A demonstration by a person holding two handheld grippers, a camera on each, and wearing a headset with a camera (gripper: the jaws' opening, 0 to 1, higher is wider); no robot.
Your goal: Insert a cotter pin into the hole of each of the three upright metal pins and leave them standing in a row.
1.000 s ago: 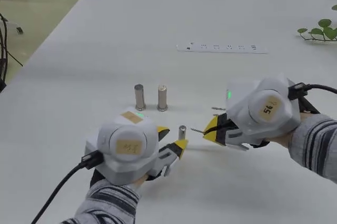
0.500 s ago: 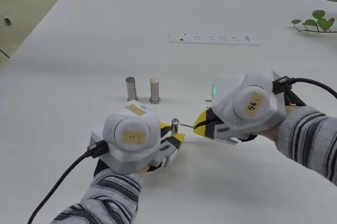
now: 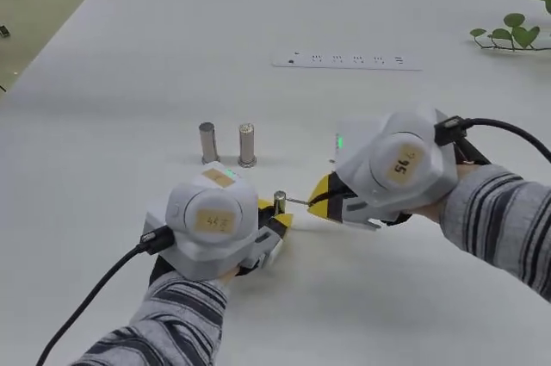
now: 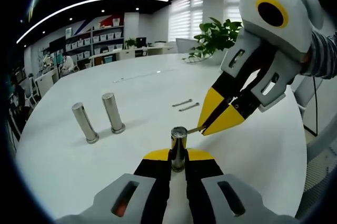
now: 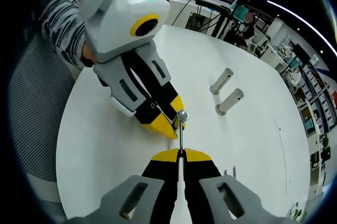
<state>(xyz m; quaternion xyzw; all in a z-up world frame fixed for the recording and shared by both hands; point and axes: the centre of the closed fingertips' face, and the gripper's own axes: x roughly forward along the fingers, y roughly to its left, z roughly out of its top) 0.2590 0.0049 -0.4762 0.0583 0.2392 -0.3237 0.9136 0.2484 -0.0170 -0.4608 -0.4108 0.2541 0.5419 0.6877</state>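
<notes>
My left gripper [image 3: 272,220] is shut on a short upright metal pin [image 3: 279,203], gripping its shaft [image 4: 178,145] between the yellow jaws. Coming in from the right, my right gripper [image 3: 321,198] is shut on a thin cotter pin [image 3: 297,201]. In the right gripper view the cotter pin [image 5: 181,134] runs straight ahead and its tip meets the metal pin's head [image 5: 182,115]. Whether the tip is inside the hole I cannot tell. Two more metal pins [image 3: 207,142] [image 3: 247,144] stand side by side behind the left gripper.
Two spare cotter pins [image 4: 184,105] lie on the white table [image 3: 129,82] behind the right gripper. A white power strip [image 3: 346,60] lies further back, and a leafy plant [image 3: 515,27] reaches in at the far right. Cables trail from both grippers.
My right gripper has moved left and carried the cotter pin's tip across the gap to the head of the held metal pin. The left gripper still holds that pin upright.
</notes>
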